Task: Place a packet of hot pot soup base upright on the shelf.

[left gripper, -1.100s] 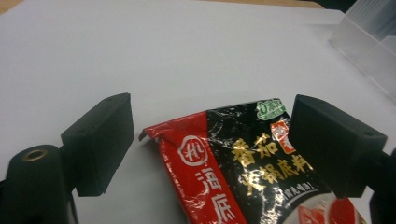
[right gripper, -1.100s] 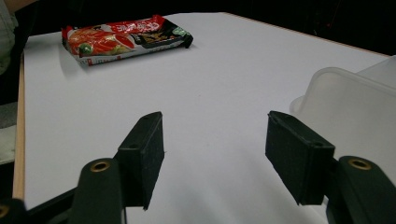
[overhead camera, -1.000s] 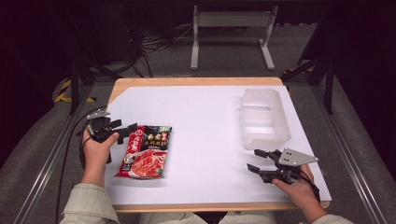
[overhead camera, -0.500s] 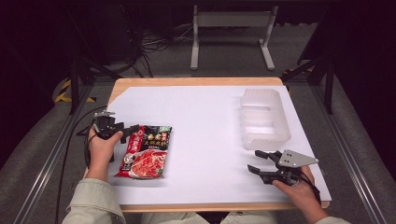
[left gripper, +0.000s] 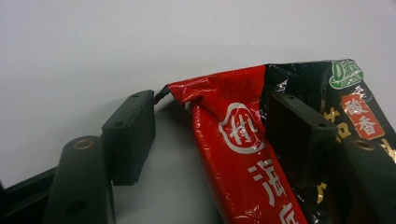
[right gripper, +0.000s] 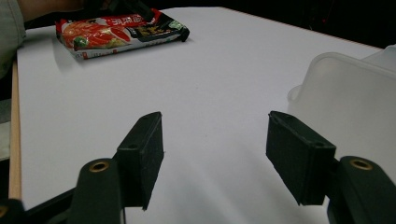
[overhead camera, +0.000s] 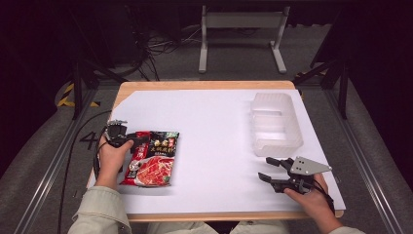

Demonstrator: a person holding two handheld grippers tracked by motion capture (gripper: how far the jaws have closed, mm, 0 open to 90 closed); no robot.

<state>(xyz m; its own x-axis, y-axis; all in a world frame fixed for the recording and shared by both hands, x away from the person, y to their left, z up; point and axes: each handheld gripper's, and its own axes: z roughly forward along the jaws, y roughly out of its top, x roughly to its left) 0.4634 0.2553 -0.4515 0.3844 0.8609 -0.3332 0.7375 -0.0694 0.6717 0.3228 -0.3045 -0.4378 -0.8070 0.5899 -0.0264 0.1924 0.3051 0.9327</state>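
A red and black food packet (overhead camera: 152, 157) lies flat on the white table top at the near left. My left gripper (overhead camera: 135, 141) is at the packet's far left corner, held low. In the left gripper view the packet (left gripper: 243, 154) has its red corner between the jaws of the left gripper (left gripper: 212, 135), which stand open on either side of it. My right gripper (overhead camera: 266, 168) rests at the near right, open, pointing left. In the right gripper view the right gripper (right gripper: 215, 154) has only bare table between its jaws, with the packet (right gripper: 119, 30) far off.
A clear plastic container (overhead camera: 275, 124) stands at the far right of the white sheet (overhead camera: 214, 126), close ahead of the right gripper; it is also at the right edge as the container (right gripper: 348, 93). A person's sleeve (overhead camera: 100, 212) enters at the near left.
The left gripper has moved right and nearer, onto the packet's far left corner, its jaws now straddling it. The right gripper has stayed put.
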